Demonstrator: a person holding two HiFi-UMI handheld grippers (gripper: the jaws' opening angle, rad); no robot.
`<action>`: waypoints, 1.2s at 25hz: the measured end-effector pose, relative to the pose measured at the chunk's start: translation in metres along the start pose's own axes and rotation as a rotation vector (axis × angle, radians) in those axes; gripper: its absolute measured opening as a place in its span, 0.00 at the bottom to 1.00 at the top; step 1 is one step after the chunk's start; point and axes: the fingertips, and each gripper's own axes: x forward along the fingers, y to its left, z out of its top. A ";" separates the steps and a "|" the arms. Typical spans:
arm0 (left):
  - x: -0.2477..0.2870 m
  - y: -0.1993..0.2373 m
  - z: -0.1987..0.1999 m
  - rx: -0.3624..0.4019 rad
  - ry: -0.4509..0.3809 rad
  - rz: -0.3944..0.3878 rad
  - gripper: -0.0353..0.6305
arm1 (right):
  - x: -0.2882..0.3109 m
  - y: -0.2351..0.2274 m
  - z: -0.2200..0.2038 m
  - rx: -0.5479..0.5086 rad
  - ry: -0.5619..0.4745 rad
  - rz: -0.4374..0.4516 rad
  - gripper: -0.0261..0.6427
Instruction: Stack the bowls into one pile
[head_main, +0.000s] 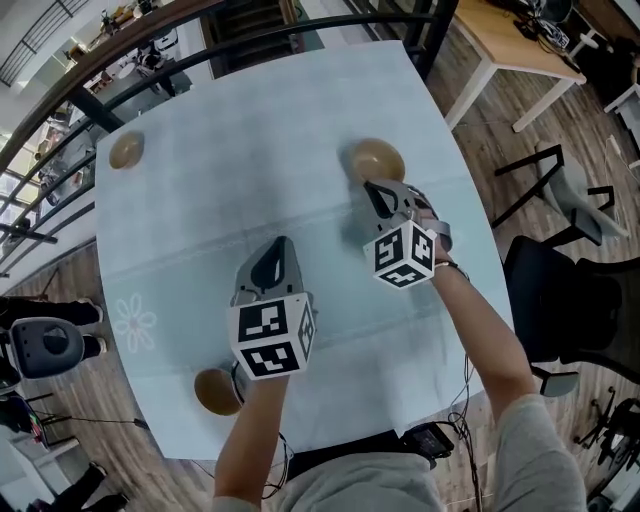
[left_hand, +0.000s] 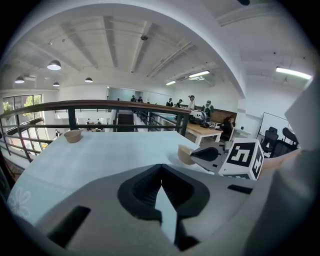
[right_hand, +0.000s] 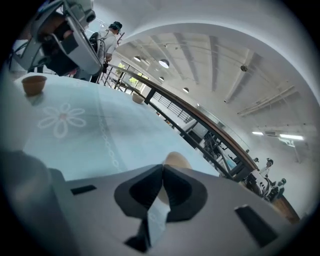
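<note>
Three bowls are sitting singly on the table, with no pile formed. We are noting the far bowl towards the far left corner, the middle bowl towards the right side, and the near bowl by the near edge, partly hidden by the person's left forearm. All three are standing upright and well apart from one another.

We are finding the right gripper hovering with its tips just beside the near rim of the middle bowl. Contact between tip and rim is not something we are able to confirm. In the right gripper view its jaws are meeting at the tips with nothing between them, and the middle bowl is showing directly beyond them.

We are finding the left gripper hanging over bare cloth around the middle of the table, between the near bowl and the middle bowl and clear of both. Its jaws are likewise pressed together and gripping nothing.

We are also noting a pale blue cloth covering the table, bearing a white flower print near its left edge. A dark railing is curving round the far side, and a black office chair is standing on the wooden floor to the right.
</note>
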 end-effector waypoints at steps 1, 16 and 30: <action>-0.008 -0.002 0.000 0.001 -0.004 0.003 0.08 | -0.010 0.004 0.004 -0.002 -0.011 0.007 0.08; -0.140 0.015 -0.004 -0.038 -0.021 0.117 0.08 | -0.133 0.092 0.076 -0.047 -0.156 0.183 0.08; -0.199 0.066 -0.022 -0.055 -0.036 0.153 0.08 | -0.190 0.158 0.137 -0.085 -0.232 0.265 0.08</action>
